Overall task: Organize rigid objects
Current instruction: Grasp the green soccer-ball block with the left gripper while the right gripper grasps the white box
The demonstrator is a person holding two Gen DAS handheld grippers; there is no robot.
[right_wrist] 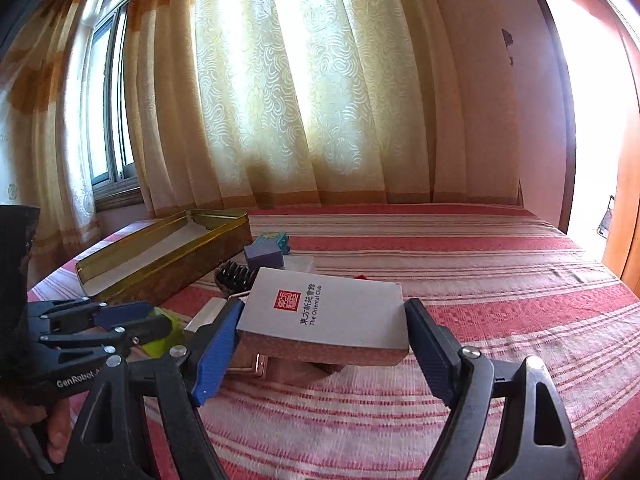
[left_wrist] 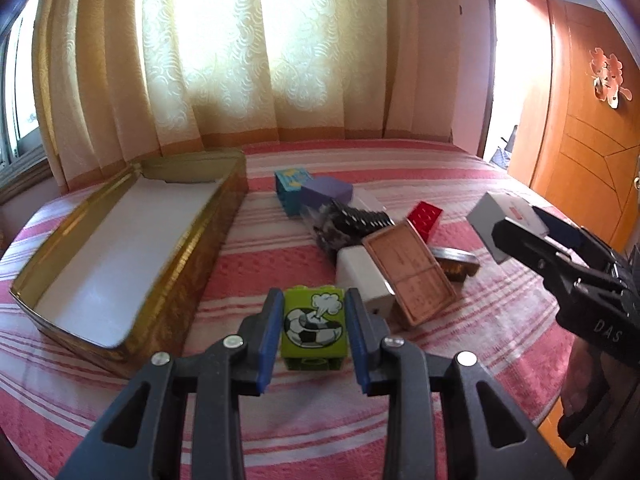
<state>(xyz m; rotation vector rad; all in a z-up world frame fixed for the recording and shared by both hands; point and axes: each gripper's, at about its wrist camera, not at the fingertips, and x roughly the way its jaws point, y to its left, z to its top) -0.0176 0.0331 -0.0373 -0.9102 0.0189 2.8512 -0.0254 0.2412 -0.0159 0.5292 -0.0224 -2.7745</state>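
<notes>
My left gripper (left_wrist: 313,334) reaches forward low over the striped bedspread (left_wrist: 460,380), its blue pads closed against both sides of a lime-green toy brick (left_wrist: 313,326) printed with a football. My right gripper (right_wrist: 324,344) is raised above the bed, clamped on a flat grey-white box (right_wrist: 324,316) with a red seal and "The Oriental Club" lettering. Beyond lie the other jumbled pieces and, to the left, an open gold tin (left_wrist: 120,256).

The tin (left_wrist: 120,256) lies left of the pile of blocks (left_wrist: 312,188) and boxes (left_wrist: 412,280) on the bed (left_wrist: 400,400).
</notes>
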